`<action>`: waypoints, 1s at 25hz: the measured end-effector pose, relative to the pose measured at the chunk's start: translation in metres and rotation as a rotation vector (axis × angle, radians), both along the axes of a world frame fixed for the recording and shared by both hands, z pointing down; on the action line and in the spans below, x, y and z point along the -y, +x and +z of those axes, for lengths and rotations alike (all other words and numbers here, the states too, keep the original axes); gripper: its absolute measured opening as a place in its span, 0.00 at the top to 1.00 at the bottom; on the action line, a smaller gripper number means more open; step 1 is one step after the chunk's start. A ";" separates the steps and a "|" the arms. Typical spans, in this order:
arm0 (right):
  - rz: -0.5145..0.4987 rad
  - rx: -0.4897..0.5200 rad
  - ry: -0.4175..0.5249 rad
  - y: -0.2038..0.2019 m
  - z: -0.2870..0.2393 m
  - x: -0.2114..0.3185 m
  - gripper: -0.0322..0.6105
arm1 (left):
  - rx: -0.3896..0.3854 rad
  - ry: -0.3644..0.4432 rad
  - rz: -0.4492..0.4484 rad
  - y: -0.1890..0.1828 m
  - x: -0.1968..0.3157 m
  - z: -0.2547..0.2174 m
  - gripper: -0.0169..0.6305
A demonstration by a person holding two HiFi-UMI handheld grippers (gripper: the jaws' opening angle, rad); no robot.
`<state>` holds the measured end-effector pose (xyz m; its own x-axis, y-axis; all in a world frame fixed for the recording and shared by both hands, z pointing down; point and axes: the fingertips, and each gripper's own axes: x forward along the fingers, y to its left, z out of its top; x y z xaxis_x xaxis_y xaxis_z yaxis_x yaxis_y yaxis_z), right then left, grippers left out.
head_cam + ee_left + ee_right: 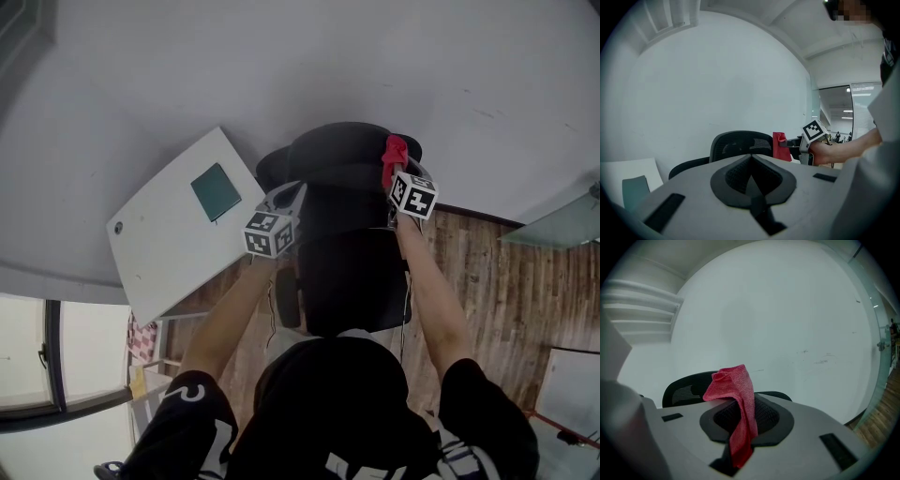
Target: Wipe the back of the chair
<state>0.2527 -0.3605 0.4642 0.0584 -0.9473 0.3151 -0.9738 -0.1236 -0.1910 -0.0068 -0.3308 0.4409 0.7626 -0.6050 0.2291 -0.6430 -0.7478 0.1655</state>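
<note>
**Cloth at the top edge of the chair back, wipe about to start**

Your right gripper (393, 182) is clamped on the red cloth (395, 154). In the right gripper view the cloth is pinched between the jaws, with its free end folded up and over them. In the head view the cloth sits at about 1 o'clock on the black chair (349, 246), right at the upper rim of the backrest. The left gripper view shows it just beside the rim's edge. Whether it is pressing on the mesh or only close to it can't be told from here.

Your left gripper (289, 199) has its jaws closed together with nothing between them. It hangs at the 9 o'clock side of the backrest, near it but not holding it. The white table (169, 246) lies further out toward 9 o'clock.

You look to be at the start of the wipe, with the cloth brought to the chair back and no stroke clearly made. The next move probably calls for pressing the cloth flat against the backrest and drawing it across toward 9 o'clock. Steady the chair with your left gripper in case it swivels or rolls.
</note>
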 end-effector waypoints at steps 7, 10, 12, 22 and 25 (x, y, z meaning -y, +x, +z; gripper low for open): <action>0.023 0.017 0.009 -0.011 0.005 -0.015 0.83 | 0.001 -0.013 -0.006 -0.014 -0.009 0.009 0.93; -0.018 0.014 0.008 -0.039 0.007 -0.016 0.83 | -0.005 -0.025 -0.010 -0.027 -0.011 0.014 0.93; -0.052 0.014 0.011 -0.061 0.006 -0.015 0.83 | -0.010 -0.030 -0.008 -0.036 -0.011 0.016 0.93; -0.219 0.022 0.020 -0.203 0.005 0.003 0.83 | -0.042 -0.055 -0.016 -0.113 0.013 0.024 0.93; -0.247 0.040 0.028 -0.242 0.006 0.006 0.83 | -0.043 -0.065 -0.017 -0.141 0.019 0.028 0.93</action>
<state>0.0104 -0.3667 0.4700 -0.1883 -0.9396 0.2859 -0.9653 0.1234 -0.2300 -0.1476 -0.3497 0.4689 0.7625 -0.6026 0.2355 -0.6465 -0.7236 0.2416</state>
